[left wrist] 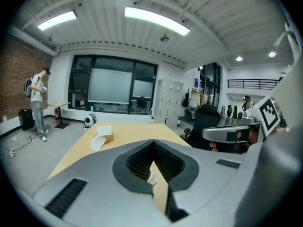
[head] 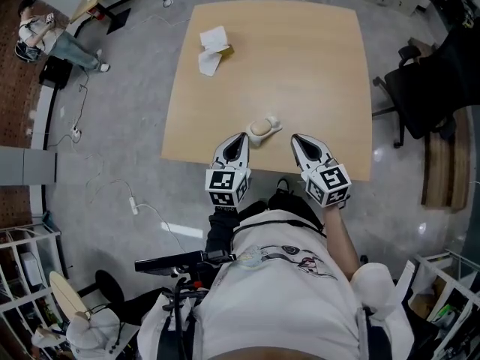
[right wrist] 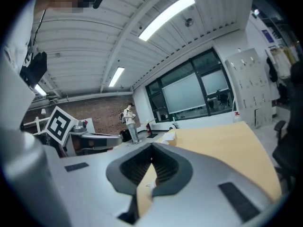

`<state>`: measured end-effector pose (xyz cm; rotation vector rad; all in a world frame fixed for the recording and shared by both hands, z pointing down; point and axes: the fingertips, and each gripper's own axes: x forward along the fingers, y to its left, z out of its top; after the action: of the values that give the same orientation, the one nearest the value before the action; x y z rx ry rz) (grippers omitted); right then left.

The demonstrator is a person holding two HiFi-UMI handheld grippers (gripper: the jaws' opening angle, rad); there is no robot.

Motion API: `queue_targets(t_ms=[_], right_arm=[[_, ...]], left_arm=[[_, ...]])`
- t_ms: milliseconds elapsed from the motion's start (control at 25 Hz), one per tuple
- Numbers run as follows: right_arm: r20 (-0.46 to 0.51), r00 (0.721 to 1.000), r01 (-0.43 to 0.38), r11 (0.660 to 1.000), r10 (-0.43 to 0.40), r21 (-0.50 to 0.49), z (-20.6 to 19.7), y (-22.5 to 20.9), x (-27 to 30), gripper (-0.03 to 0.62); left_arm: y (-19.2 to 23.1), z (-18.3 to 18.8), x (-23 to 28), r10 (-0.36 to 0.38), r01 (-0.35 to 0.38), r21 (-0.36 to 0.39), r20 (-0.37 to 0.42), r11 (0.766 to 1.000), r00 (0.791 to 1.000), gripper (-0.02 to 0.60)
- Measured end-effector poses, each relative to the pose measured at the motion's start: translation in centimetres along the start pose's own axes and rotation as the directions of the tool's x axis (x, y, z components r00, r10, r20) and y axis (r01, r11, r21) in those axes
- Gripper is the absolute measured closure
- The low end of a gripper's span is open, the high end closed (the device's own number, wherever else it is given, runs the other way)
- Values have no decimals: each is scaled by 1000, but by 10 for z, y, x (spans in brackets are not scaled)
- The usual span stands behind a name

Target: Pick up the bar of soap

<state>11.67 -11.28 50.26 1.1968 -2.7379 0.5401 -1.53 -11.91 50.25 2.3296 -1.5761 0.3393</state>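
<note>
In the head view a pale beige bar of soap (head: 260,128) lies on a small white holder (head: 273,124) near the front edge of the wooden table (head: 315,73). My left gripper (head: 240,138) hovers just left of the soap, over the table's front edge, its jaws shut and empty. At about the same height, a short way right of the soap, my right gripper (head: 298,139) is also shut on nothing. In the left gripper view (left wrist: 152,142) and the right gripper view (right wrist: 152,147) the jaw tips meet, with only table showing beyond them.
A crumpled white tissue with a small box (head: 212,47) lies at the table's back left. A black office chair (head: 431,81) stands to the right of the table. A person (head: 46,34) is far off to the left, and cables (head: 135,201) run over the grey floor.
</note>
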Motion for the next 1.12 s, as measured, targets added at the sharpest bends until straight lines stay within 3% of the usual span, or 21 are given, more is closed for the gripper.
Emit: queue_targets(t_ms=[360, 600, 840, 960, 1120], right_arm=[[-118, 989, -94, 995, 91, -23, -31, -9, 46, 589], [-236, 963, -143, 989, 131, -35, -64, -8, 77, 589], [-380, 890, -309, 946, 252, -99, -95, 1, 108, 588], [-461, 835, -384, 918, 300, -97, -115, 0, 120, 588], [-537, 767, -447, 893, 351, -55, -141, -6, 138, 588]], left_arm=[[32, -38, 19, 25, -31, -49, -124, 998, 992, 578], [53, -78, 32, 24, -49, -97, -240, 994, 970, 578], [67, -123, 47, 15, -78, -140, -400, 987, 916, 578], [71, -146, 50, 3, -89, -162, -468, 983, 884, 578], [78, -167, 56, -18, -91, -184, -518, 979, 855, 578]])
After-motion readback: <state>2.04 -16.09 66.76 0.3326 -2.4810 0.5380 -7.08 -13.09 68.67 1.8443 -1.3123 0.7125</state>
